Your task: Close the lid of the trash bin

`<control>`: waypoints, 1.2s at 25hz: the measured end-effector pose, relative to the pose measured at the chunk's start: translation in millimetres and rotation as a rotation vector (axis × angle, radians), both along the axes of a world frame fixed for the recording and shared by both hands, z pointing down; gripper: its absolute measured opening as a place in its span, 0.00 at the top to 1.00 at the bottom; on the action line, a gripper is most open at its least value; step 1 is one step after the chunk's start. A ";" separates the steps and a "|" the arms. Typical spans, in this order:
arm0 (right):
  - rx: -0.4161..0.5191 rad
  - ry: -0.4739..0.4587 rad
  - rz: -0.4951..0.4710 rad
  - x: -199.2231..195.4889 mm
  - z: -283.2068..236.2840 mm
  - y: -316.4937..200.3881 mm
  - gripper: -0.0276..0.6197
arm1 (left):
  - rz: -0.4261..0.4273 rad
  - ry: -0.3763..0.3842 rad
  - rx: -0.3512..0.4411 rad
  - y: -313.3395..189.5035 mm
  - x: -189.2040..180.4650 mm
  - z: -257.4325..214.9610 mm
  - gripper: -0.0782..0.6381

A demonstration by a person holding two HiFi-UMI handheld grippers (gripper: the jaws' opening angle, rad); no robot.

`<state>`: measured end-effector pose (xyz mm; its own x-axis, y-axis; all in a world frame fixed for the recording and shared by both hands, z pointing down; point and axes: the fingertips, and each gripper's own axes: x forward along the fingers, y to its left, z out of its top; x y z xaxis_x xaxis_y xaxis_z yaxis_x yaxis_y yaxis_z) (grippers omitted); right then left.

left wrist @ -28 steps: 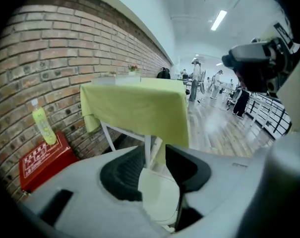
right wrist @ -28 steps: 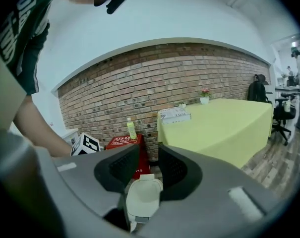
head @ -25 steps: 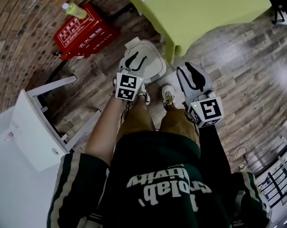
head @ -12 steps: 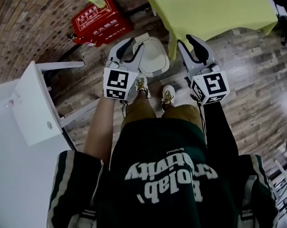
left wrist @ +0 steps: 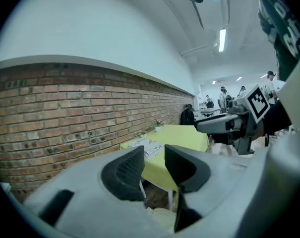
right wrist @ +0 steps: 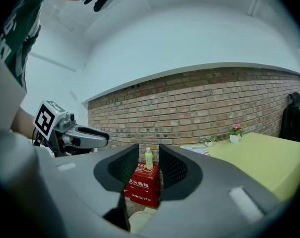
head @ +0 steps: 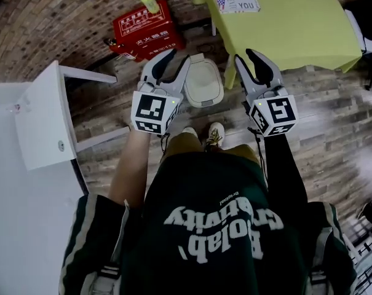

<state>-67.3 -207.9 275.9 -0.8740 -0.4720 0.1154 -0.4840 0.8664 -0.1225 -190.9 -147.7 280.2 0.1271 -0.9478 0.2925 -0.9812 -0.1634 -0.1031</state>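
The cream trash bin (head: 203, 82) stands on the wood floor in front of the person's feet, its lid lying flat and shut on top. My left gripper (head: 176, 58) hangs high above the bin's left side; its jaws are closing with nothing between them. My right gripper (head: 247, 57) is raised to the bin's right, open and empty. In the left gripper view the gripper (left wrist: 153, 165) points nearly level toward the brick wall, and the bin (left wrist: 162, 218) shows low below the jaws. In the right gripper view the gripper (right wrist: 149, 168) frames the red box, with the bin (right wrist: 139, 221) at the bottom edge.
A red box (head: 144, 29) with a green bottle (head: 149, 0) on it sits against the brick wall (head: 63, 23). A yellow-green table (head: 284, 23) stands just right of the bin. A white table (head: 26, 165) stands at the left. The person's shoes (head: 214, 135) are just before the bin.
Both grippers have risen away from the bin and now point more level. The left jaws have narrowed slightly. The bin's lid stays flat.
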 end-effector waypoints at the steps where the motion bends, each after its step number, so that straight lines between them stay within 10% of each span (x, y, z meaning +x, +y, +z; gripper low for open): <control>1: -0.001 -0.008 -0.005 -1.4 -3.4 1.0 0.74 | -0.010 0.002 0.015 2.9 -0.9 -6.2 0.70; 30: 0.110 -0.010 -0.085 -22.4 -46.9 46.3 0.87 | -0.120 -0.016 0.187 50.6 -9.5 -69.7 0.84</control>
<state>-89.7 -161.6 229.0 -0.9124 -0.4051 0.0580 -0.4072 0.9129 -0.0291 -200.4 -97.1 210.5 0.0072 -0.9937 0.1117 -0.9905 -0.0224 -0.1359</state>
